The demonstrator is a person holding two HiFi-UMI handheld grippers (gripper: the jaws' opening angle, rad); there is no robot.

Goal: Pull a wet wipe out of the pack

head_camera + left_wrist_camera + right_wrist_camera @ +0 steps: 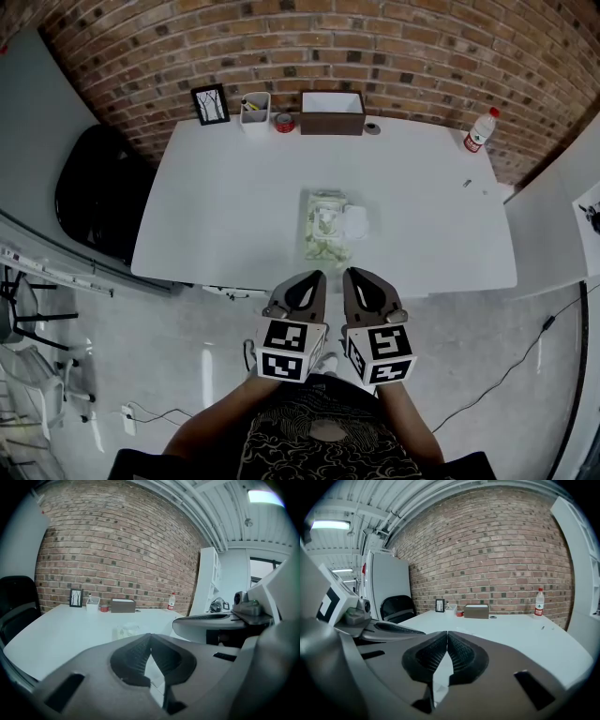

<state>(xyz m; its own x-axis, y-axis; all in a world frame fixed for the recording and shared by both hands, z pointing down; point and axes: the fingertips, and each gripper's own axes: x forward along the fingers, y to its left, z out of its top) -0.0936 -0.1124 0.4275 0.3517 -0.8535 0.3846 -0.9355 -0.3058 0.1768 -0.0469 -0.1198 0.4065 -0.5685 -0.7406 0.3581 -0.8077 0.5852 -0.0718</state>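
Overhead, the wipe pack [326,225] lies on the bench [216,187], well apart from the left tool [314,277] and right tool [352,275] off its near edge. Left gripper view: jaws pressed together, empty. Right gripper view: likewise closed on nothing.

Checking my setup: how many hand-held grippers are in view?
2: the left grey hand-held gripper and the right grey hand-held gripper, side by side near the white table's front edge, both shut.

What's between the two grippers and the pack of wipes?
Nothing in the way. The head view shows only bare white table between the wipe pack and the left gripper and right gripper.
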